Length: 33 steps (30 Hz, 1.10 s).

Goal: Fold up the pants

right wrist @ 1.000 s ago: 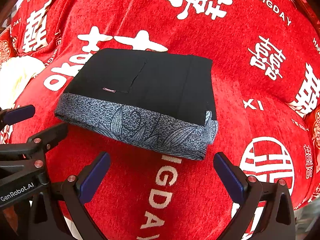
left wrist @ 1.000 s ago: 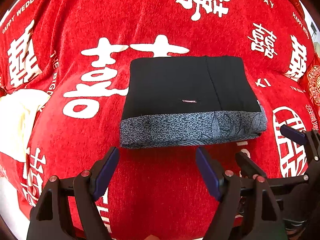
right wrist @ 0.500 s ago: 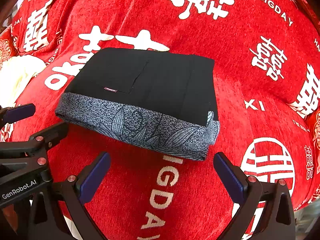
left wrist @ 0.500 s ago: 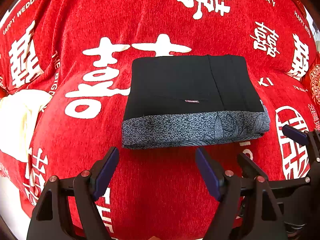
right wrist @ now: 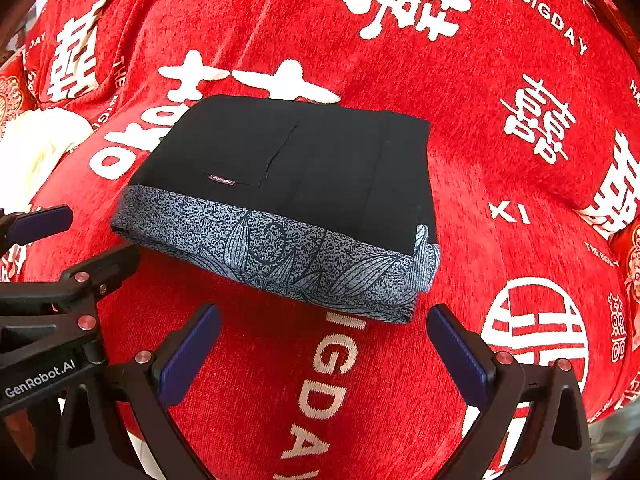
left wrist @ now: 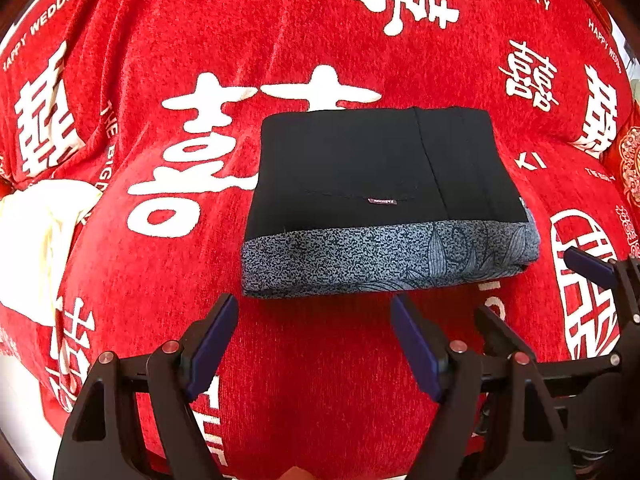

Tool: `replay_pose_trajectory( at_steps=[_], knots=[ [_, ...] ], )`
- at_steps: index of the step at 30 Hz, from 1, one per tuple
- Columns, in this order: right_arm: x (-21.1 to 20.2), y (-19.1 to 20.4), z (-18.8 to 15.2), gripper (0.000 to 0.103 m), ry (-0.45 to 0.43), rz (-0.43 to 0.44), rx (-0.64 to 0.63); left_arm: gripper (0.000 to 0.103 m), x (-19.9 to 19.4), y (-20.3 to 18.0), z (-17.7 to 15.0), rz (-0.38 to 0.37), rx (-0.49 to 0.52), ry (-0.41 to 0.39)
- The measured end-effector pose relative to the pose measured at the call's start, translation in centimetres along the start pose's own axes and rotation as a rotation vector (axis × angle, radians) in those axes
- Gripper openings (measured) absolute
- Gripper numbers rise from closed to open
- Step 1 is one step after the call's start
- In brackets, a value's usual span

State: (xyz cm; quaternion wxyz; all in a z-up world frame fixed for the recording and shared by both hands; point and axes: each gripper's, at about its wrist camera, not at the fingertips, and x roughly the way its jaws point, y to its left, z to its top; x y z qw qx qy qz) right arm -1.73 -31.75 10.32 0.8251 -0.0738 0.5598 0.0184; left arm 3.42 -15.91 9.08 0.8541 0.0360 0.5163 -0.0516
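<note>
The pants [left wrist: 380,184] lie folded into a compact black rectangle with a grey leaf-patterned band along the near edge, flat on the red blanket [left wrist: 320,380]. The right wrist view shows the same pants [right wrist: 288,184] slightly turned. My left gripper [left wrist: 314,320] hovers just in front of the grey band, open, with nothing between its blue pads. My right gripper [right wrist: 324,336] also stands open and empty, near the bundle's right front corner. Each gripper shows at the edge of the other's view: the right gripper's fingers [left wrist: 588,268], the left gripper's fingers [right wrist: 40,222].
The red blanket [right wrist: 520,80] with white characters and "BIGDAY" lettering covers the whole surface. A cream-white cloth [left wrist: 36,236] lies bunched at the left edge, seen also as the cream cloth [right wrist: 36,148]. A red embroidered cushion [left wrist: 628,168] sits at the far right.
</note>
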Motion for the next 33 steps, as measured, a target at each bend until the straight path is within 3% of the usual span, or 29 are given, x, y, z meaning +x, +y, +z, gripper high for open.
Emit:
replay_pose_trajectory(
  at_steps=[19, 33],
  knots=[
    [-0.1, 0.0, 0.3, 0.103, -0.007, -0.002, -0.017, 0.082, 0.0, 0.2, 0.2, -0.008, -0.01, 0.014],
    [0.0, -0.1, 0.1, 0.103, -0.006, 0.002, -0.014, 0.082, -0.9, 0.2, -0.1, 0.002, -0.009, -0.054]
  ],
)
